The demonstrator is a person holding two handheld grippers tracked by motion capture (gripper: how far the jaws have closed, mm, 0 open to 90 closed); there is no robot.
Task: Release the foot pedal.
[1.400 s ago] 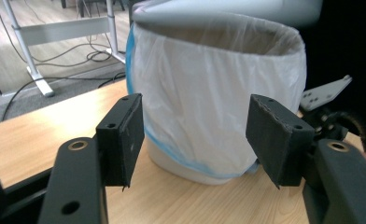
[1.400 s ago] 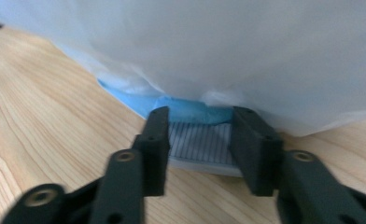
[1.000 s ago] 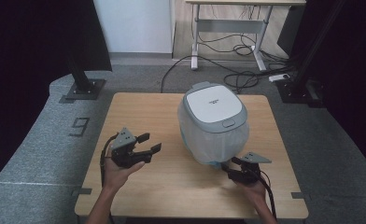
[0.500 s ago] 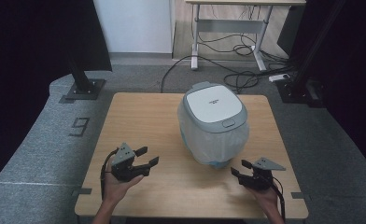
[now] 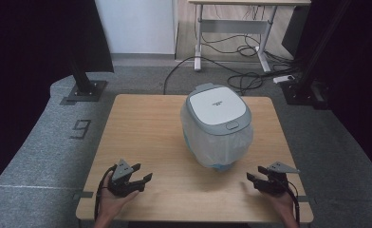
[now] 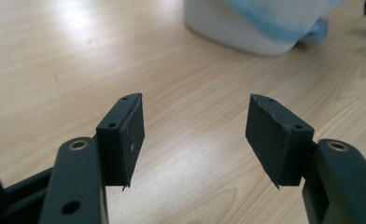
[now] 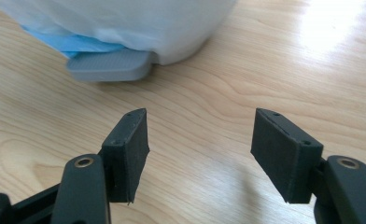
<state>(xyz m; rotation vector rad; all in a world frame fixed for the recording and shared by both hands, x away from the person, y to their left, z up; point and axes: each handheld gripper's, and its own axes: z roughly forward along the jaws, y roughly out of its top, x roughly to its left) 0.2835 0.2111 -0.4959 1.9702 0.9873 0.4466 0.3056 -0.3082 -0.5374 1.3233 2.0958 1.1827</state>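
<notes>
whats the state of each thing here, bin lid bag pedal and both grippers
bin: upright on the table
lid: shut
bag: lining the bin, draped outside
pedal: not pressed
left gripper: open, empty
right gripper: open, empty

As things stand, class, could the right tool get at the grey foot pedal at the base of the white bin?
Probably yes. The right tool is open and empty, and bare wooden table lies between it and the grey foot pedal of the white lidded bin; nothing stands in the way.
</notes>
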